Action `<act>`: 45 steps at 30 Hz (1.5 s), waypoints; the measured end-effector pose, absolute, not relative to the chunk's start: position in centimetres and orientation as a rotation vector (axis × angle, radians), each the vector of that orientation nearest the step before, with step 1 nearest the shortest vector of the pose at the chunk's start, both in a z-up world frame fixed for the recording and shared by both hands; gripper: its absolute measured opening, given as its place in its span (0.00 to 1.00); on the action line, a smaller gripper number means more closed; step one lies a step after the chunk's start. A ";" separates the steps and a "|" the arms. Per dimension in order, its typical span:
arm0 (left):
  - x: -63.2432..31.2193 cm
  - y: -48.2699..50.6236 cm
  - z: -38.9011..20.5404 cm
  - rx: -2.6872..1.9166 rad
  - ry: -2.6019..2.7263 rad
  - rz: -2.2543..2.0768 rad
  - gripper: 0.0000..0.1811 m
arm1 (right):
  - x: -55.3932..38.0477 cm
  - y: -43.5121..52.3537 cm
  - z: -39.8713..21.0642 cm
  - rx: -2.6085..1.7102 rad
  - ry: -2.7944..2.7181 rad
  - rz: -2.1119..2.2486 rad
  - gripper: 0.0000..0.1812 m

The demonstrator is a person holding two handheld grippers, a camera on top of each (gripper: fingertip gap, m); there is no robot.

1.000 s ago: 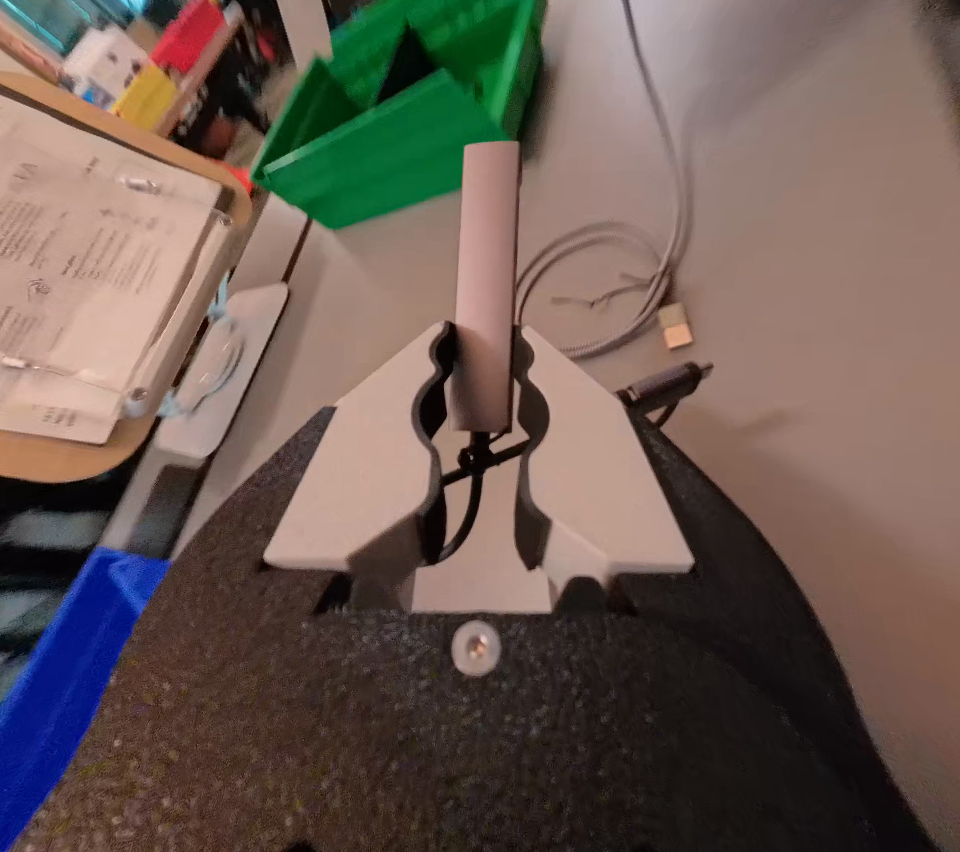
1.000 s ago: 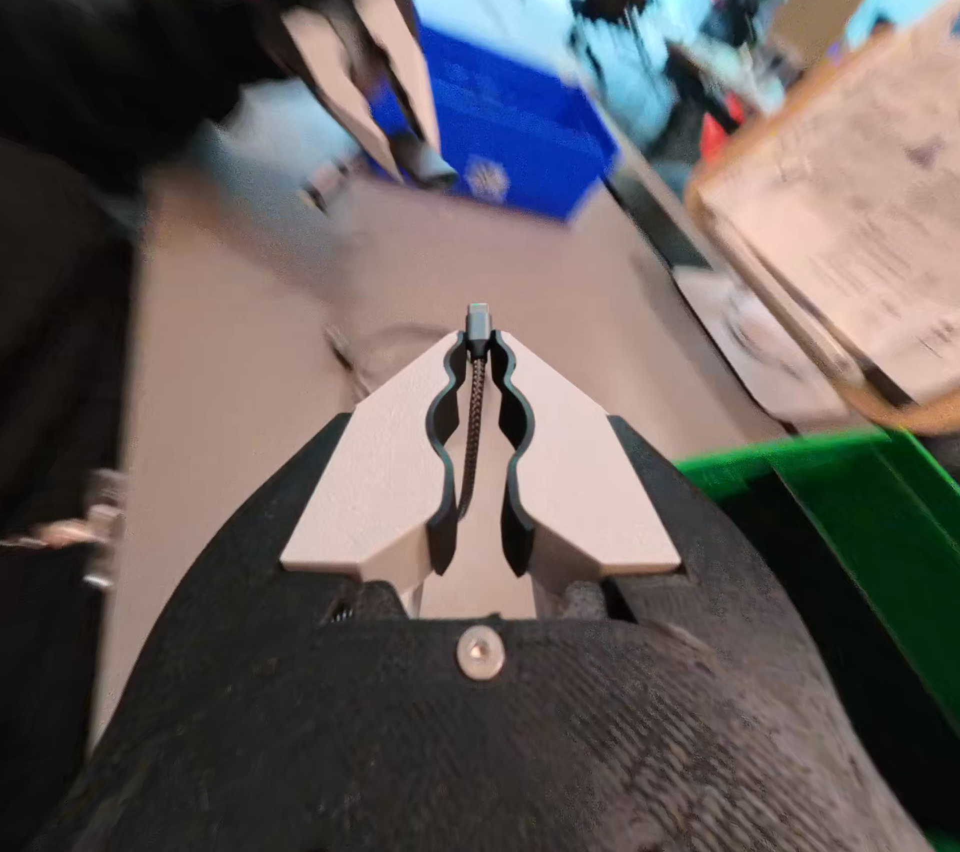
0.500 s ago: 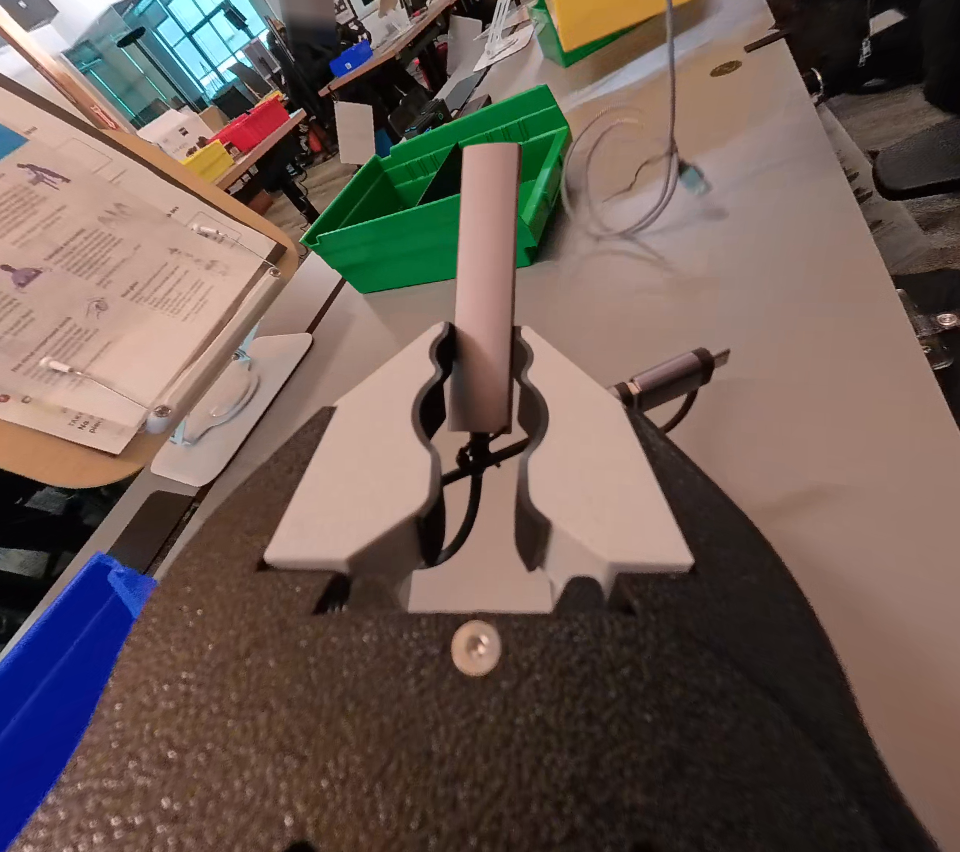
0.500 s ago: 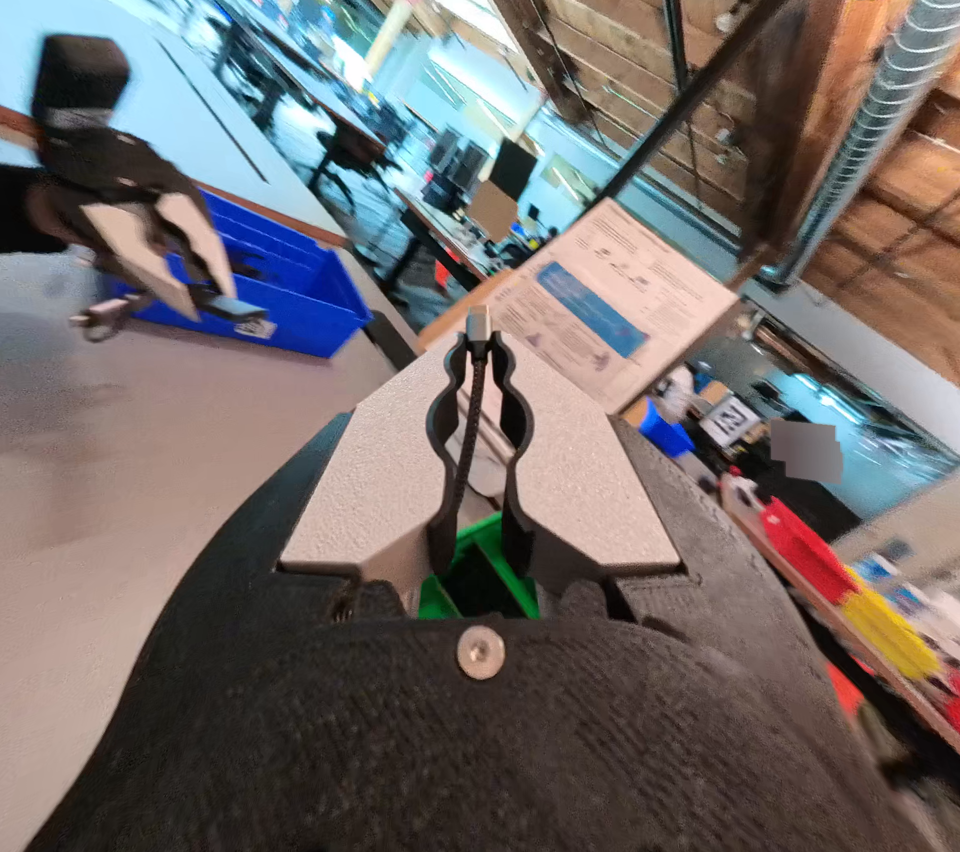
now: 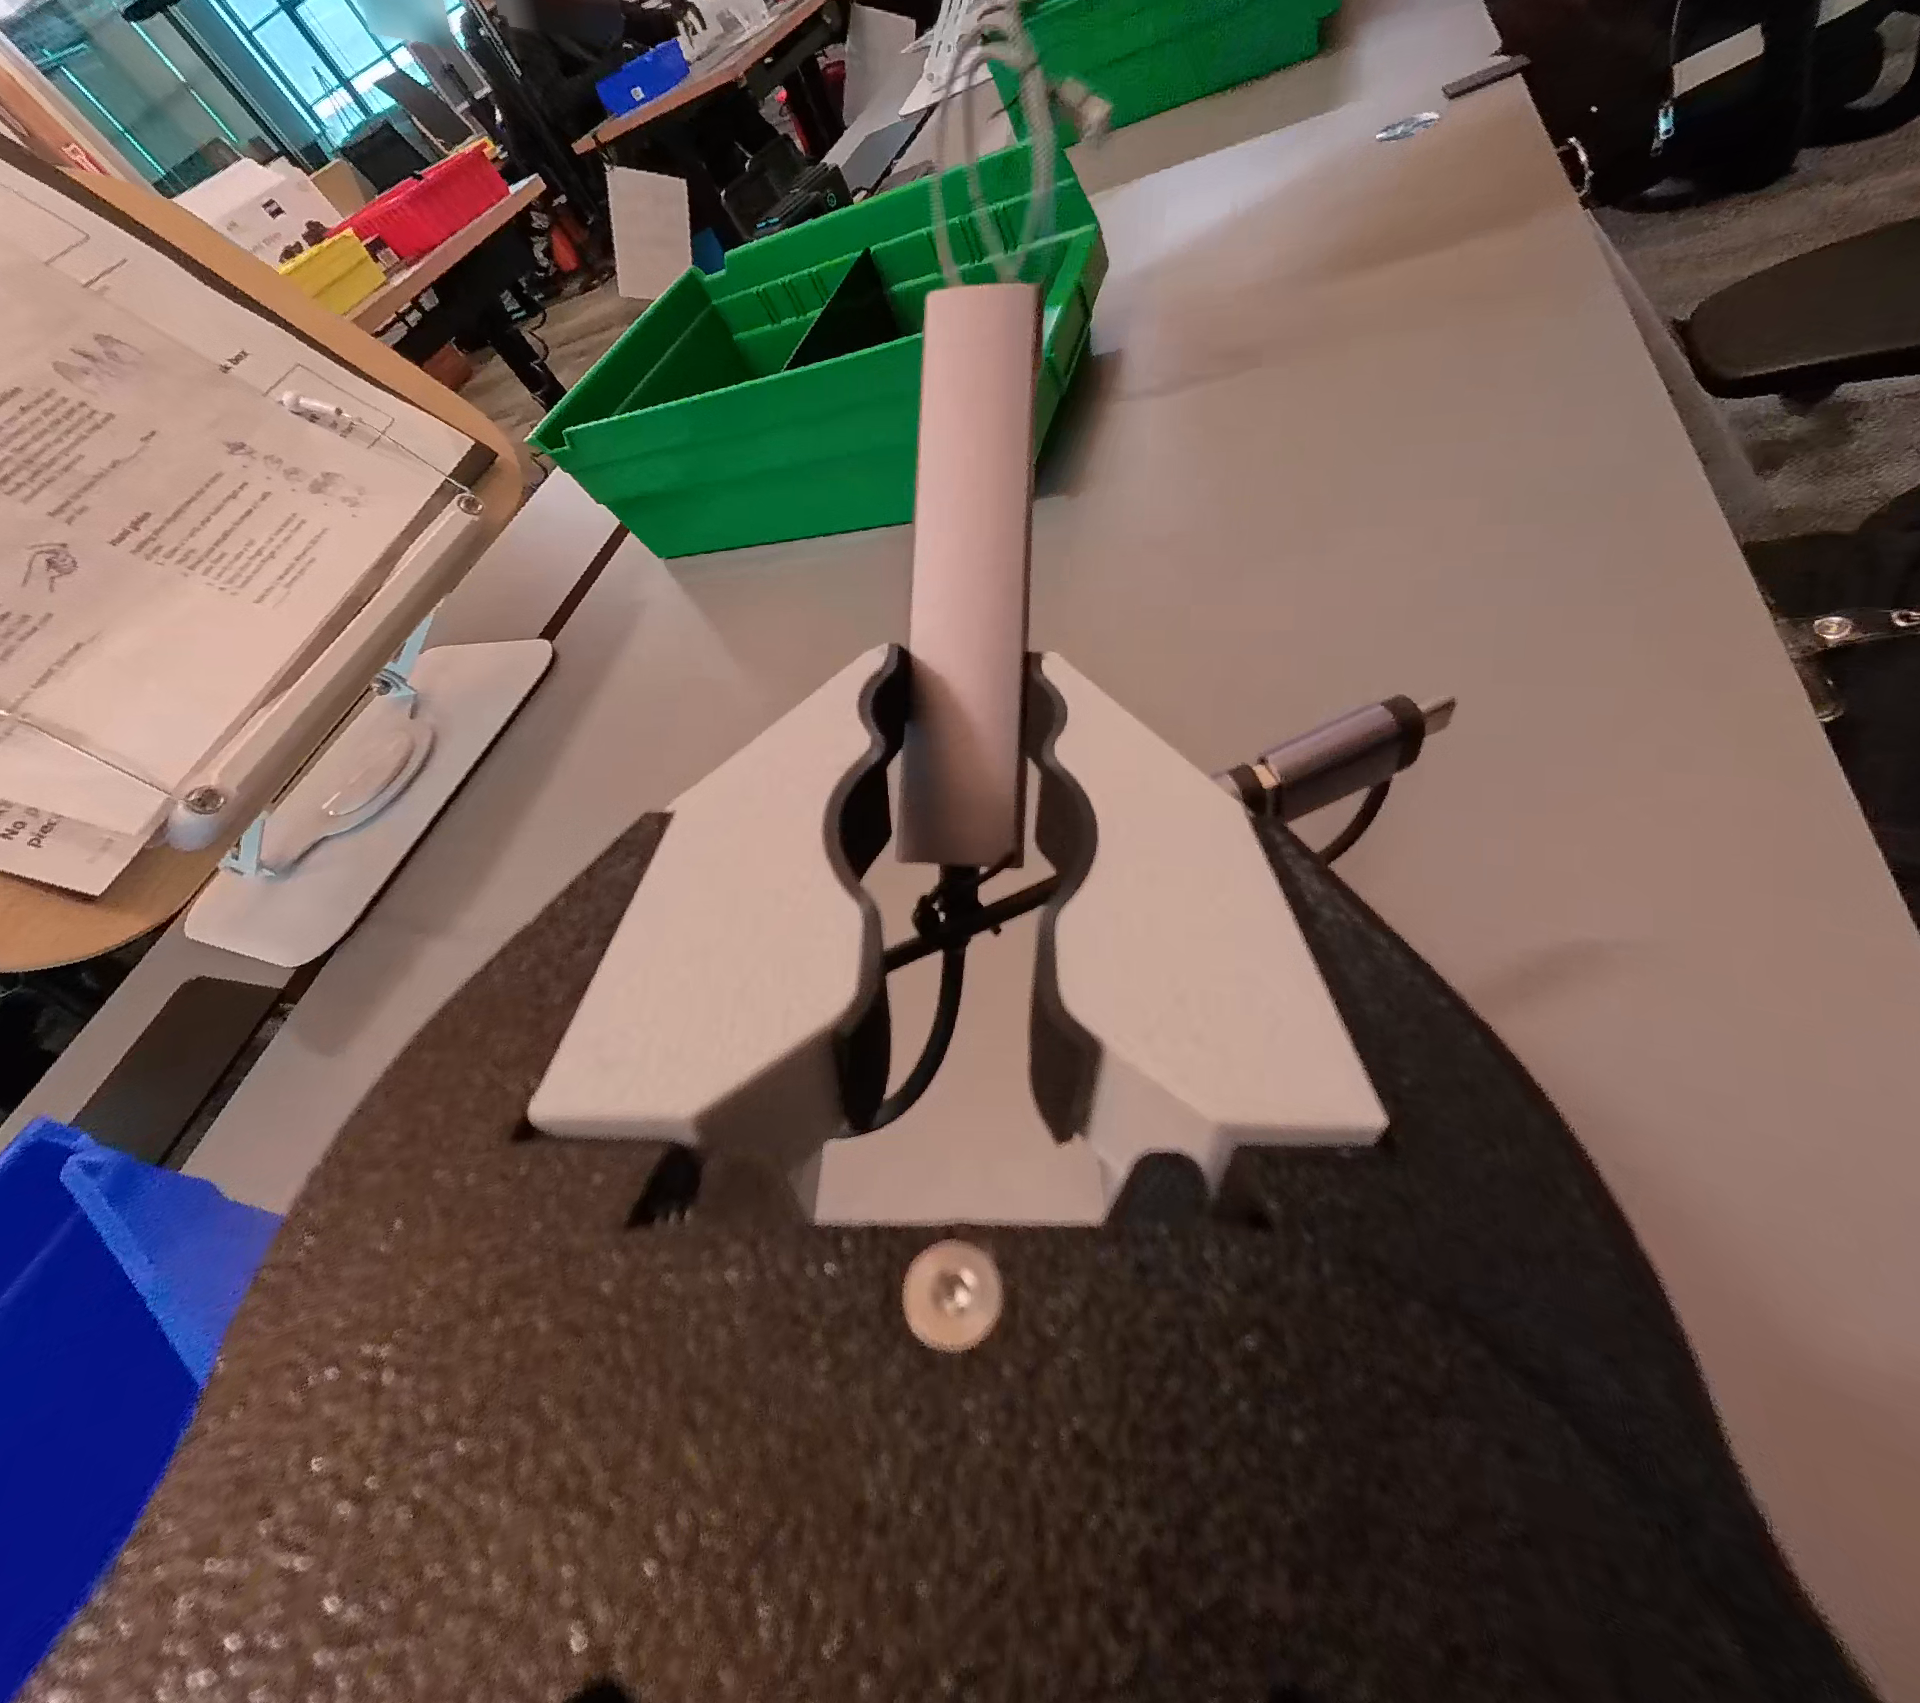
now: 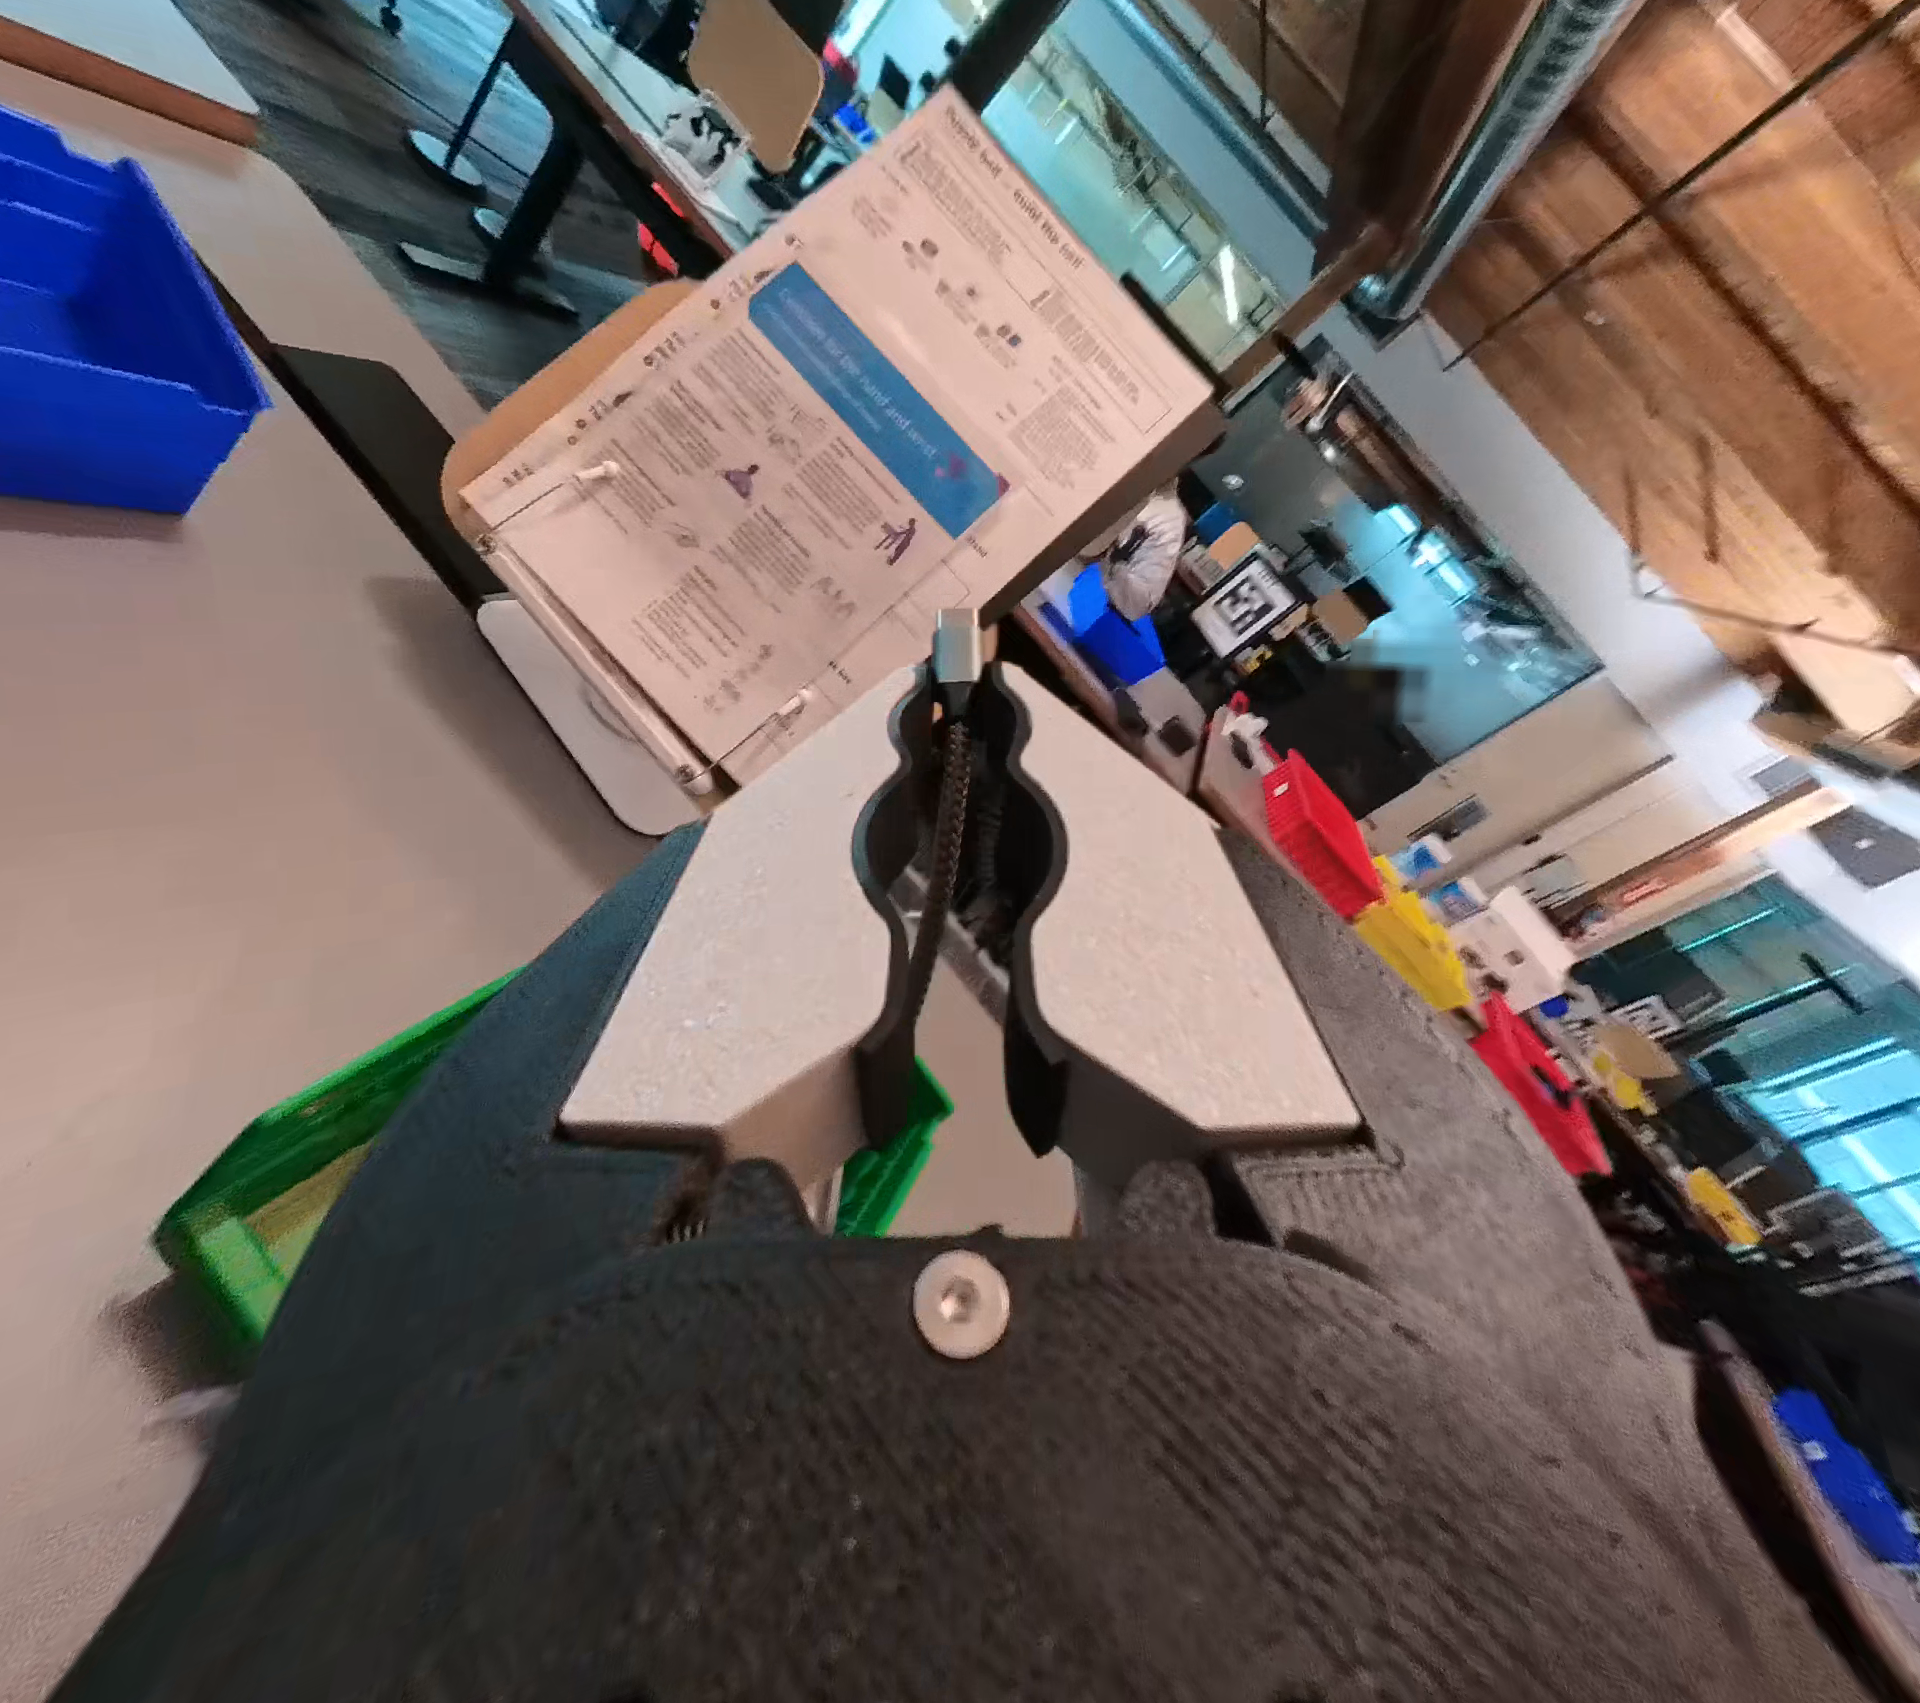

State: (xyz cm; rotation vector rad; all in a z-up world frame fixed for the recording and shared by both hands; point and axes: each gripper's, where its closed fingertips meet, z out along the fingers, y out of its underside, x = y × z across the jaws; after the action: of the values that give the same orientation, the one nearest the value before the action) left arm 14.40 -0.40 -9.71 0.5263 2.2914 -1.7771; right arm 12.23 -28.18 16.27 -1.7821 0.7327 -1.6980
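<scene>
Blue bin cut off at left edge; hanging cable motion-blurred.

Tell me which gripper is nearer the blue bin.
Left. The left gripper, shut on a grey bar, has the blue bin close beside it; the right gripper, shut on a cable, sees it far across the table.

The left wrist view sits close above the grey table, facing along it toward the green bin at 12 o'clock. The right wrist view is rolled (horizon tilted), facing the document stand. Both share bin, stand and table.
</scene>
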 end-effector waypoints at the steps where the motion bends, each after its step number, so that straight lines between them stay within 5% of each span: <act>1: 14.4 -0.4 -9.7 0.525 2.293 -1.784 0.11 | 12.7 -28.5 15.3 -1.793 0.760 -1.661 0.04; 9: 14.5 -0.1 -9.6 0.521 2.287 -1.793 0.11 | 14.6 -31.5 -2.0 -2.204 1.006 -1.296 0.05; 20: 14.4 -0.7 -10.4 0.530 2.314 -1.780 0.11 | 14.8 -37.5 -16.5 -2.828 1.044 -1.207 0.05; 25: 14.4 -0.8 -10.8 0.535 2.327 -1.757 0.11 | 15.3 -38.6 -14.4 -2.721 1.125 -1.233 0.23; 34: 14.2 -1.1 -10.9 0.540 2.333 -1.771 0.11 | 12.9 -38.2 -8.0 -2.386 1.275 -1.321 0.27; 36: 13.7 -1.3 -10.8 0.563 2.322 -1.777 0.11 | 12.9 -31.7 -7.9 -2.208 1.136 -1.128 0.30; 40: 12.2 -2.0 -10.4 0.666 2.272 -1.788 0.11 | 8.7 -13.9 -8.6 -1.839 0.919 -0.248 0.54; 45: 10.5 -3.0 -10.0 0.800 2.131 -1.700 0.11 | 6.6 -3.6 -8.7 -1.541 0.949 0.289 0.49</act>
State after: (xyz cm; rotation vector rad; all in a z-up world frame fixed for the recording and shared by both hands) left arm 10.54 -3.03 -9.99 0.7995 2.1315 -1.7001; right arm 6.61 -3.65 -8.67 -1.5413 0.9486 0.2887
